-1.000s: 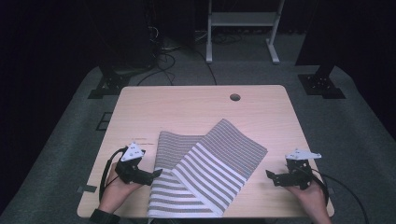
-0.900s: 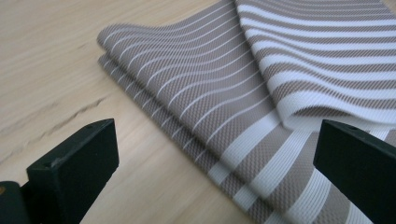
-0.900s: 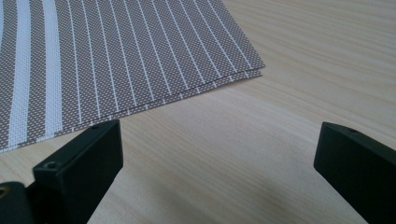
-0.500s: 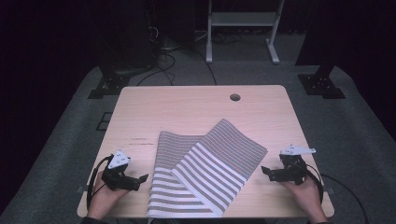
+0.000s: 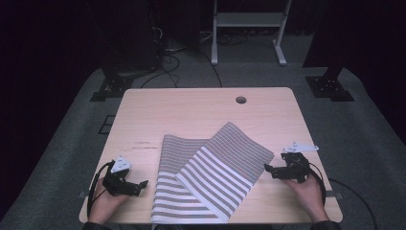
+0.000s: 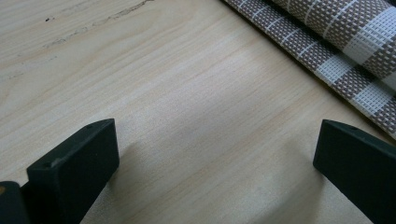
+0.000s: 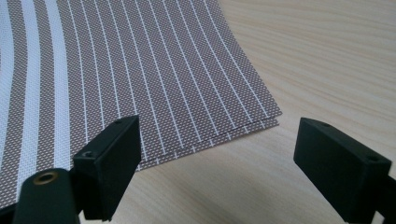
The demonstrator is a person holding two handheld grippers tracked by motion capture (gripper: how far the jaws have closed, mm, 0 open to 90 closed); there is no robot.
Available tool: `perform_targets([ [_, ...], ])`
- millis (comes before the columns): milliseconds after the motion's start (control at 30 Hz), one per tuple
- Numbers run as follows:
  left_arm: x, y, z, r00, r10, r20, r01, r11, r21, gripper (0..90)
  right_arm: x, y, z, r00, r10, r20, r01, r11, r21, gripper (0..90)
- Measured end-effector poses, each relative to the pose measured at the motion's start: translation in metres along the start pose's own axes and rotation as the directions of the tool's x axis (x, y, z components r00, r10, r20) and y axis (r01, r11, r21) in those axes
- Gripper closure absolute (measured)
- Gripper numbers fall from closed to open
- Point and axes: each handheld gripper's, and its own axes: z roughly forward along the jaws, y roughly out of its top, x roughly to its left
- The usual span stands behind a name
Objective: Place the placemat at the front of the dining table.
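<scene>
On table (image 5: 201, 115), both hands flanking mat (image 5: 210, 177)

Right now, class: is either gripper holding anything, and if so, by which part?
Nothing is held. The left gripper is open over bare table; the right gripper, just narrowing, stands open before the striped mat's corner.
</scene>
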Motion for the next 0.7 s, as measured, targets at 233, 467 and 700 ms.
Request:
perform_targets([
  [233,0.0,0.0,0.001,1.0,0.002,0.002,-0.002,0.9999,-0.01,0.0,-0.002,0.005,0.006,1.0,-0.006,0.008,0.005,1.0,0.008,17.4],
  [467,0.0,0.0,0.001,1.0,0.002,0.002,-0.001,0.9999,-0.012,0.0,-0.007,0.008,0.014,0.9999,0.005,0.015,-0.005,1.0,0.026,24.2],
  [700,0.001,0.0,0.001,1.0,0.004,0.0,-0.004,0.9999,-0.011,0.0,-0.011,0.008,0.026,0.9998,0.004,0.021,-0.006,0.998,0.057,32.4],
])
